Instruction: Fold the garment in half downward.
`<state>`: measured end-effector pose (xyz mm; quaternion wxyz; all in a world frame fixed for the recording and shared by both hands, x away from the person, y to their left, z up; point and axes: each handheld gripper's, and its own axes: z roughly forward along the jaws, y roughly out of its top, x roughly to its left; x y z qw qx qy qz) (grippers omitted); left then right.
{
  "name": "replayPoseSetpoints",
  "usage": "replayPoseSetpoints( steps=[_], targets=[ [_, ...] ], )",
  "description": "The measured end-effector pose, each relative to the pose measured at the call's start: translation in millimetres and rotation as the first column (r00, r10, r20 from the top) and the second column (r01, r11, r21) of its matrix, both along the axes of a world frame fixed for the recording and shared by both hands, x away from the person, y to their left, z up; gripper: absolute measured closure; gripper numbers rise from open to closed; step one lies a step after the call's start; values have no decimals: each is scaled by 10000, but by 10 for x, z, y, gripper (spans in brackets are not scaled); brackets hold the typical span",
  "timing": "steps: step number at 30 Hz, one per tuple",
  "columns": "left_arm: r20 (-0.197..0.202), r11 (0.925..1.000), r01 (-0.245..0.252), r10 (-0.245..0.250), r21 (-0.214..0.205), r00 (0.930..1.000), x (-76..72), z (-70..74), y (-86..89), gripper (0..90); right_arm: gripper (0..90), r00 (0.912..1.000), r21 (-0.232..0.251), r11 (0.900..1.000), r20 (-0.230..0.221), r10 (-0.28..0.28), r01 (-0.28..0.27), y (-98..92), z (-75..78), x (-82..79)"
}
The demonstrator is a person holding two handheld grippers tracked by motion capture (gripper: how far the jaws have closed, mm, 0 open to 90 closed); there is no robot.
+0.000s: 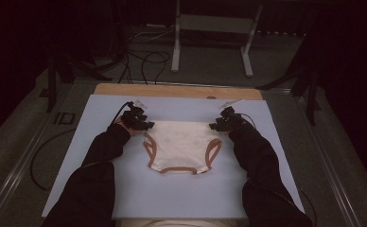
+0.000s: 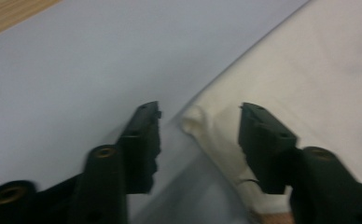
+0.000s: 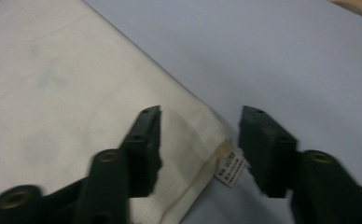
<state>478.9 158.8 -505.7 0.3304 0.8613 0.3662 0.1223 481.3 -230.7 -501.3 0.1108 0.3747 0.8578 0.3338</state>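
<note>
A cream baby bodysuit (image 1: 181, 144) with brown-trimmed leg openings lies flat on the pale blue board (image 1: 172, 198). My left gripper (image 1: 146, 125) is at its far left corner. In the left gripper view the left gripper (image 2: 200, 112) is open, and the puckered corner of the bodysuit (image 2: 309, 70) lies loose between the jaws. My right gripper (image 1: 214, 126) is at the far right corner. Seen along its own jaws, the right gripper (image 3: 201, 114) is also open astride the edge of the bodysuit (image 3: 76, 93), beside a small white label (image 3: 230, 170).
A wooden strip (image 1: 172, 90) borders the board's far edge. Beyond it on the floor stand a metal frame (image 1: 210, 28) and loose black cables (image 1: 144, 61). Dark-sleeved forearms come in from the bottom on both sides of the garment.
</note>
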Motion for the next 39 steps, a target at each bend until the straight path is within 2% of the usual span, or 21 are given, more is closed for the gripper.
replayPoseSetpoints(
  steps=[1, 2, 3, 4, 5, 6, 7, 8, 10, 12, 16, 19, 23, 25, 27, 29, 30, 34, 36, 39],
  targets=[
    [-6, 9999, 31, -31, -169, 10000, -10, 17, 8, 383, 386, 10000, 118, 9999, 45, -25, 25, 2, 19, -19],
    [13, 9997, 52, -52, -227, 10000, -19, 34, 10, 383, 386, 10000, 118, 9999, 45, -25, 25, 2, 19, -19],
    [88, 9997, 1, 1, -242, 10000, -28, 54, 10, 321, 303, 10000, 251, 9997, -37, -28, 29, 1, 40, -31],
    [93, 9993, 11, -8, -379, 10000, -35, 69, 15, 321, 303, 10000, 251, 9997, -37, -28, 29, 1, 40, -31],
    [64, 9988, 46, -43, -488, 10000, -42, 96, 16, 280, 264, 10000, 307, 9995, -9, -54, 54, 3, 48, -39],
    [-46, 9972, 239, -243, -716, 9997, -65, 132, 15, 173, 185, 10000, 542, 9985, -58, 2, 1, 0, 80, -69],
    [-46, 9972, 239, -243, -716, 9997, -65, 132, 15, 121, 185, 10000, 542, 9985, -58, 2, 1, 0, 80, -69],
    [8, 9947, 540, -542, -872, 9985, -97, 154, 12, 121, 151, 9999, 642, 9979, -50, 91, -88, 0, 89, -81],
    [84, 9936, 757, -752, -841, 9971, -146, 183, -6, 25, 120, 9999, 1035, 9945, -52, 150, -144, -1, 137, -145],
    [1, 9916, 911, -914, -917, 9958, -182, 197, -18, 0, 113, 9998, 1238, 9922, -45, 177, -170, 5, 157, -185],
    [206, 9885, 1093, -1078, -1047, 9940, -272, 224, -24, 0, 101, 9996, 1319, 9909, 101, 253, -264, 29, 173, -248],
    [327, 9839, 1242, -1210, -1287, 9921, -337, 254, 2, 0, 101, 9989, 1460, 9889, 405, 222, -278, 35, 212, -334],
    [567, 9791, 1589, -1528, -1272, 9866, -432, 332, 29, 0, 101, 9987, 1566, 9873, 467, 211, -282, 33, 255, -388],
    [820, 9752, 1726, -1624, -1384, 9833, -488, 398, 39, 0, 101, 9973, 1356, 9896, 613, 396, -476, 59, 317, -431],
    [1041, 9723, 1764, -1616, -1536, 9814, -542, 443, 39, 0, 101, 9965, 1482, 9876, 728, 415, -520, 74, 338, -462],
    [1202, 9714, 1935, -1775, -1374, 9768, -601, 469, 16, 0, 101, 9956, 1548, 9862, 811, 465, -587, 89, 338, -483],
    [1234, 9669, 2039, -1860, -1532, 9748, -648, 491, 0, 0, 102, 9948, 1469, 9869, 864, 545, -668, 124, 335, -532],
    [1240, 9658, 2168, -1999, -1424, 9719, -714, 530, -31, 0, 101, 9917, 1557, 9832, 1007, 800, -951, 191, 384, -622],
    [1346, 9618, 2236, -2033, -1581, 9698, -765, 560, -42, 0, 101, 9908, 1624, 9815, 1052, 848, -1012, 199, 401, -639],
    [1375, 9601, 2300, -2091, -1592, 9682, -820, 593, -48, 0, 101, 9872, 1686, 9778, 1206, 1046, -1242, 241, 469, -694]
  ],
)
